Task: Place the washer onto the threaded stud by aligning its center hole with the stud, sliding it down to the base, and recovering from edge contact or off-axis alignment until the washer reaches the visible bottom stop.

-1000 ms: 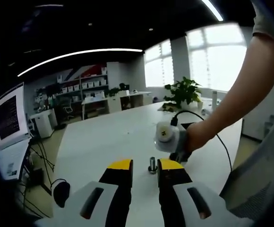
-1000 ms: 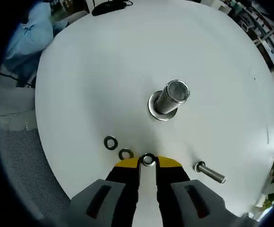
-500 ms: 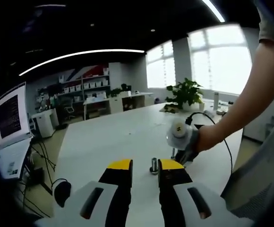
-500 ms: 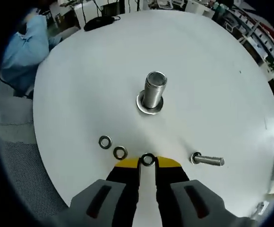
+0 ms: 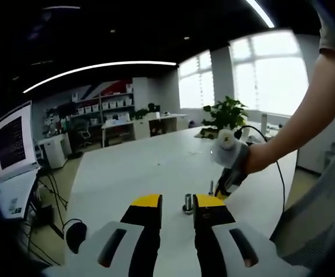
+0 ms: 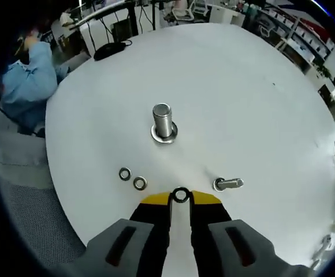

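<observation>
A thick threaded stud (image 6: 162, 120) stands upright on its flange (image 6: 163, 135) in the middle of the white table (image 6: 242, 98). My right gripper (image 6: 180, 196) is well above the table and nearer than the stud, shut on a small dark washer (image 6: 180, 195) by its rim. In the left gripper view the stud (image 5: 188, 203) appears small just past the yellow jaw tips. My left gripper (image 5: 177, 202) is open with nothing in it. A hand holds the right gripper (image 5: 224, 186) above and right of the stud.
Two loose washers (image 6: 125, 173) (image 6: 140, 183) lie left of my right jaws and a bolt (image 6: 228, 183) lies on its side to the right. A person in blue (image 6: 29, 81) sits at the table's far left edge. A monitor (image 5: 11, 141) and plant (image 5: 225, 112) stand beyond.
My right gripper has risen away from the table with the washer, so the stud and loose parts look smaller. In the left gripper view it moved up and to the right.
</observation>
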`<move>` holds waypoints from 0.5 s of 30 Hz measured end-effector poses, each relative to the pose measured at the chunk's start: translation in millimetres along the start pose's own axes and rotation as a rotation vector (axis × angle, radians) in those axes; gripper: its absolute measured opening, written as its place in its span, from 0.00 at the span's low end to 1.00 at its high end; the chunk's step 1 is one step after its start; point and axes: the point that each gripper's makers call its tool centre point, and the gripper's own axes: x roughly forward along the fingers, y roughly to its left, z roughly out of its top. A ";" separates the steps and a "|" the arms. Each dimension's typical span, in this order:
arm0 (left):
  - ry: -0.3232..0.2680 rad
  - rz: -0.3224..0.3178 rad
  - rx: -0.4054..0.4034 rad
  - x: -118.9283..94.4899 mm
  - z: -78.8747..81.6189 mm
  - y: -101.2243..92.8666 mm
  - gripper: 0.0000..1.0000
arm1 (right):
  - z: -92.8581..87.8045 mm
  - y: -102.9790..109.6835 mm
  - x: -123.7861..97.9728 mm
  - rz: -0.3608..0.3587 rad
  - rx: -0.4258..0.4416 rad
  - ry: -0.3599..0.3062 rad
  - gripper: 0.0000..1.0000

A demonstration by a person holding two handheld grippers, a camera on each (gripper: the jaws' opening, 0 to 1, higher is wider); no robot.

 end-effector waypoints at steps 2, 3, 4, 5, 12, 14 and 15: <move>0.001 -0.002 0.000 0.0 -0.4 -0.5 0.19 | 0.7 -2.5 -4.3 -0.007 0.015 -0.013 0.13; 0.001 -0.003 0.003 -0.2 -0.1 -0.8 0.19 | 3.5 -3.5 -7.6 -0.006 0.038 -0.030 0.13; 0.000 -0.003 0.004 -0.1 0.3 -1.1 0.19 | 6.7 -5.8 -11.6 -0.014 0.041 -0.048 0.13; -0.001 -0.005 0.005 0.0 0.7 -1.5 0.19 | 7.7 -6.1 -14.1 -0.017 0.038 -0.049 0.13; -0.002 -0.007 0.008 0.1 0.7 -2.3 0.19 | 13.4 -16.3 -23.8 -0.042 0.033 -0.070 0.13; -0.002 -0.006 0.009 0.0 0.6 -2.0 0.19 | 13.8 -19.0 -25.3 -0.048 0.035 -0.074 0.13; -0.002 -0.005 0.009 -0.1 0.6 -2.0 0.19 | 13.6 -19.8 -25.7 -0.049 0.036 -0.074 0.13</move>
